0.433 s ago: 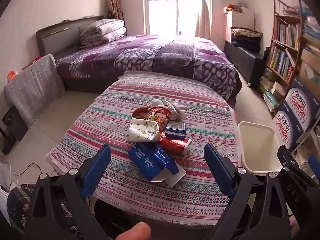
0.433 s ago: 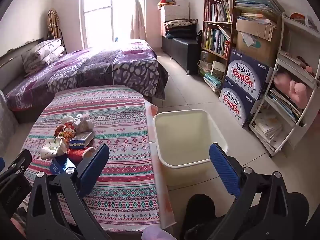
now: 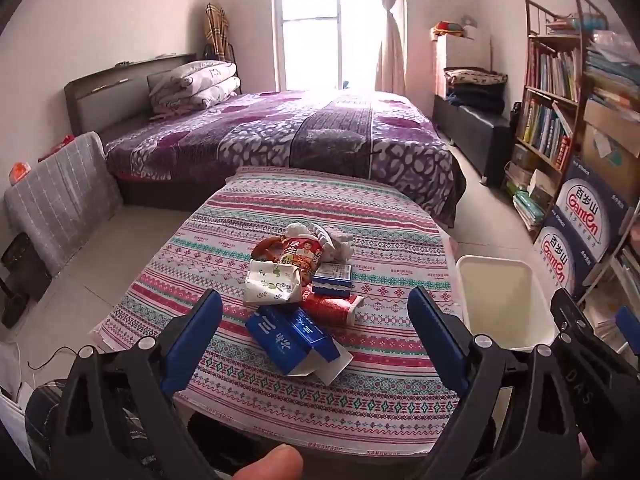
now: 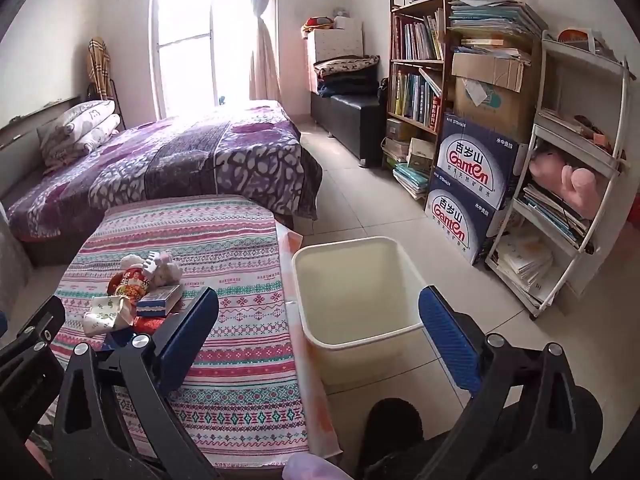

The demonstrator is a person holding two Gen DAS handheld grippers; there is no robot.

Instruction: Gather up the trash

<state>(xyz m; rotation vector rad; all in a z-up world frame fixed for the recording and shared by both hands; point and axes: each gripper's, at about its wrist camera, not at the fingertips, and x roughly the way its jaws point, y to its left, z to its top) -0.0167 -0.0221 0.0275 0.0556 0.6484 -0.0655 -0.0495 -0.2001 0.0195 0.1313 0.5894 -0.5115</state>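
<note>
A pile of trash lies mid-table on a striped cloth (image 3: 376, 216): a blue carton (image 3: 288, 334), a white floral packet (image 3: 270, 284), a red noodle cup (image 3: 298, 252), a small blue-white box (image 3: 332, 276), a red packet (image 3: 332, 306) and crumpled paper (image 3: 336, 236). The pile also shows at the left of the right wrist view (image 4: 132, 296). My left gripper (image 3: 316, 328) is open and empty, just short of the blue carton. My right gripper (image 4: 318, 326) is open and empty over the cream bin (image 4: 352, 252) beside the table.
A purple bed (image 3: 280, 140) stands beyond the table. Bookshelves (image 4: 416, 64), Ganten boxes (image 4: 472, 184) and a white rack (image 4: 576, 184) line the right wall. A dark bench (image 4: 348, 116) stands at the back. Tiled floor surrounds the bin.
Both views have tilted and shifted slightly; the pile and bin sit about the same. Both grippers stay open.
</note>
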